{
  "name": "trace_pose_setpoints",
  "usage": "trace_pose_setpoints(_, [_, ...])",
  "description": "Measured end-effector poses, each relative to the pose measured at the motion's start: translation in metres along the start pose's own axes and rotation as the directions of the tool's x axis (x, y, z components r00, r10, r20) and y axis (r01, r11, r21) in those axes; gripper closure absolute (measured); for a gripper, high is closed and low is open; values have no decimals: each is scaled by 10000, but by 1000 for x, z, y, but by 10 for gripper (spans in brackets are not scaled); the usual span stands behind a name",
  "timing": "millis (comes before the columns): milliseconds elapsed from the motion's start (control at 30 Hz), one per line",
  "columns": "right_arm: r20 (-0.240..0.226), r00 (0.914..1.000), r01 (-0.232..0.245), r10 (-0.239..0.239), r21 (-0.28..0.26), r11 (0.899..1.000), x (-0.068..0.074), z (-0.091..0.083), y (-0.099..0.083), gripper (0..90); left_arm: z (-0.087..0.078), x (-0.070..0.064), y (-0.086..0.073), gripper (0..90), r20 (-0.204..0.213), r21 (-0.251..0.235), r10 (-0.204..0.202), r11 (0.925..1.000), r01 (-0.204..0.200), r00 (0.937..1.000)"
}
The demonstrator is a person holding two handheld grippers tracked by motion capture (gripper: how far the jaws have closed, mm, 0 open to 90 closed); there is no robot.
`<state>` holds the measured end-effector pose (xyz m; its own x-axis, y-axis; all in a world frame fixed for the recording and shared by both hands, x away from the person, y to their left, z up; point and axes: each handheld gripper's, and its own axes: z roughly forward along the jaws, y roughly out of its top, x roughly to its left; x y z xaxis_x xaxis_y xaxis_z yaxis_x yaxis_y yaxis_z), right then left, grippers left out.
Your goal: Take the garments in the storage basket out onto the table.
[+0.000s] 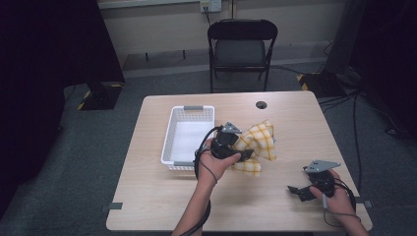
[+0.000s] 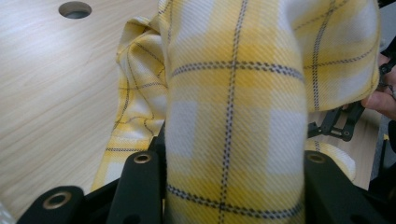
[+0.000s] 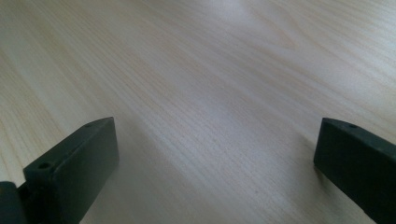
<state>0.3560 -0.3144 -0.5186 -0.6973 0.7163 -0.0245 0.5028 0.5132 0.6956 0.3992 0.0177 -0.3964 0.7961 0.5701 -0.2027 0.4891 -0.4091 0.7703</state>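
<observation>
Nearby, white basket (image 1: 173,139) bare inside; left tool (image 1: 244,156) grips cloth (image 1: 259,140).

A light wooden table (image 1: 162,196) carries a white basket (image 1: 173,139) left of centre, with a yellow checked cloth (image 1: 259,143) just right of it.

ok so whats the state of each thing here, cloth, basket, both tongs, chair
yellow plaid cloth: bunched, lifted at one end, rest on the table
left tongs: shut on the yellow plaid cloth
right tongs: open, holding nothing, low over the table
white basket: upright, looks empty
folding chair: unfolded, unoccupied
</observation>
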Motion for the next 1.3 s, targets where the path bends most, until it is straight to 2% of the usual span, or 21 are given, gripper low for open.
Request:
trace_pose_setpoints(467, [1,10000,2,-2,-2,10000,0,0,0,0,18,-9,-3,591,369,43,91,9999,-93,9993])
trace_pose_setpoints(1300, [1,10000,-3,3,0,10000,0,0,0,0,42,-18,-13,586,726,277,55,9996,-76,9973])
